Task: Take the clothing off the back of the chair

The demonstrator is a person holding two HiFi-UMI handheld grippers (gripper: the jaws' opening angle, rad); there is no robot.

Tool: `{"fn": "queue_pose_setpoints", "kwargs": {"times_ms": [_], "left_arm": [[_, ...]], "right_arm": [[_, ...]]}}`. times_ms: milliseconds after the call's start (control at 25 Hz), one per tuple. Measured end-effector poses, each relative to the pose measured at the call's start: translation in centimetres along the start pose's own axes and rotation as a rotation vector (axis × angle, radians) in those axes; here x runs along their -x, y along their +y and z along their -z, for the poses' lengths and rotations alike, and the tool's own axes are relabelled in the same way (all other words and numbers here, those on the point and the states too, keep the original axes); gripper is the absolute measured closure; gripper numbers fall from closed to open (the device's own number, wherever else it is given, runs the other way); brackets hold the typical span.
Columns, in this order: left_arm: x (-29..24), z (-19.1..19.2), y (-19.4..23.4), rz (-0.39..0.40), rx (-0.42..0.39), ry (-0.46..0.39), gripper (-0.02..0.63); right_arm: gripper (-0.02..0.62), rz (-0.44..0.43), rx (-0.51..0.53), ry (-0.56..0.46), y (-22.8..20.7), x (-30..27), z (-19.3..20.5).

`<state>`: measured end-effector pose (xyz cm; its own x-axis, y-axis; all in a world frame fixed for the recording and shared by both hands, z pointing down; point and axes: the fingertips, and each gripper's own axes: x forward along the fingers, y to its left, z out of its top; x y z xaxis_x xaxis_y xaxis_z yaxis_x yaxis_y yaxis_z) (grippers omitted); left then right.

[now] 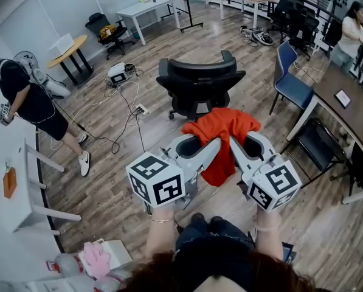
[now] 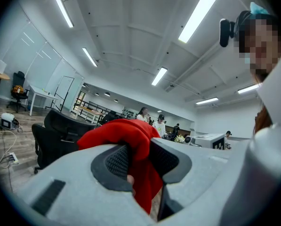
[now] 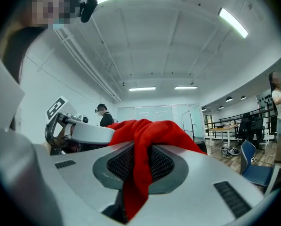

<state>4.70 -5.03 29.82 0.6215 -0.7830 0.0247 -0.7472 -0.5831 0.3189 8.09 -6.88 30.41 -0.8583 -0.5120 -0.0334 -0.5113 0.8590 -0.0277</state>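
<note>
A red garment hangs bunched in the air between my two grippers, clear of the black office chair that stands behind it. My left gripper is shut on the garment's left part; in the left gripper view the red cloth is pinched between the black pads and spills over the top. My right gripper is shut on the right part, with the cloth clamped between its pads. Both grippers point level toward the chair.
A blue chair and a dark folding chair stand at the right beside a long desk. Cables and a power strip lie on the wood floor left of the chair. People stand at far left and far right.
</note>
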Motion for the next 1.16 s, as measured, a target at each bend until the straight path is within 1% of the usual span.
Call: {"fn": "queue_pose_setpoints", "kwargs": {"times_ms": [200, 680, 880, 1160], "left_arm": [[-0.1, -0.1, -0.2, 0.006, -0.008, -0.005, 0.488], [-0.3, -0.4, 1.0, 0.027, 0.001, -0.005, 0.488], [-0.7, 0.4, 1.2, 0.03, 0.01, 0.016, 0.486], [-1.1, 0.5, 1.8, 0.024, 0.014, 0.023, 0.485]], "right_arm": [[0.528, 0.009, 0.009, -0.001, -0.1, 0.1, -0.2], [0.529, 0.011, 0.011, 0.009, -0.5, -1.1, 0.0], [0.528, 0.018, -0.008, 0.019, -0.8, -0.9, 0.8], [0.528, 0.022, -0.017, 0.023, -1.3, -1.3, 1.2]]}}
